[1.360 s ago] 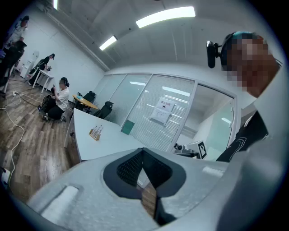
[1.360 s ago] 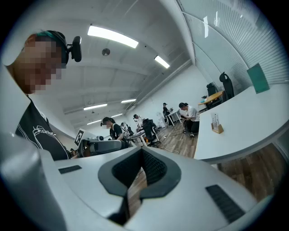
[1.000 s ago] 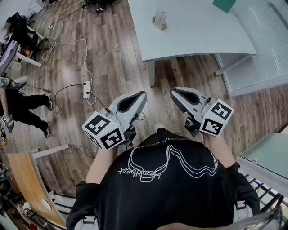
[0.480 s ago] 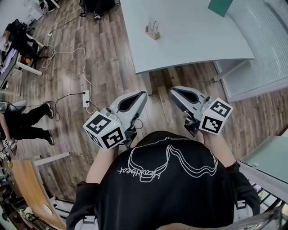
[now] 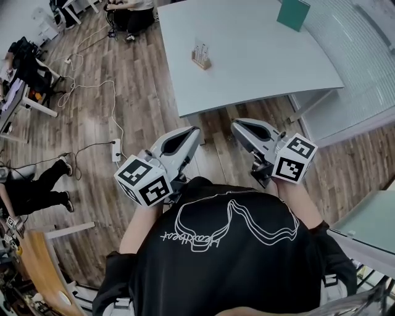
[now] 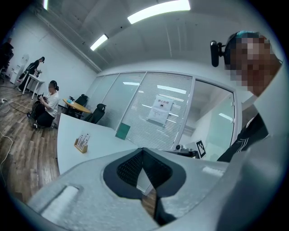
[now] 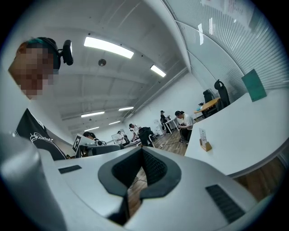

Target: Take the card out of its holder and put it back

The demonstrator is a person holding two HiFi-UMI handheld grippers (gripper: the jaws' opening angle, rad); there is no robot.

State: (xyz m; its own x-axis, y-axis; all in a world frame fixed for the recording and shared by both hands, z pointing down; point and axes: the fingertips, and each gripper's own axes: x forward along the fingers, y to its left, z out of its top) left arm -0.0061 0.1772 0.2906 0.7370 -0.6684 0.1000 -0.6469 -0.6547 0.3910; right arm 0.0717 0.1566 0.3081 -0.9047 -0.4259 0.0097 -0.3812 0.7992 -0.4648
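A small wooden card holder point(image 5: 200, 57) with upright clear cards stands on the white table point(image 5: 259, 68), well ahead of both grippers. My left gripper point(image 5: 195, 131) and right gripper point(image 5: 236, 123) are held side by side in front of my chest, over the wooden floor short of the table's near edge. Both are shut with nothing between the pads. In the left gripper view the jaws point(image 6: 143, 150) meet at the tip, and the holder point(image 6: 81, 144) sits far off at the left. The right gripper point(image 7: 142, 149) view shows the holder point(image 7: 205, 143) small at the right.
A teal board point(image 5: 292, 13) stands at the table's far right, by a glass partition point(image 5: 364, 55). A power strip and cables point(image 5: 116, 150) lie on the floor at the left. A person point(image 5: 28, 191) sits at the left; others work at desks farther off.
The table and card holder have slid down the head view, nearer to me. Both grippers stay shut and keep their place in front of my chest.
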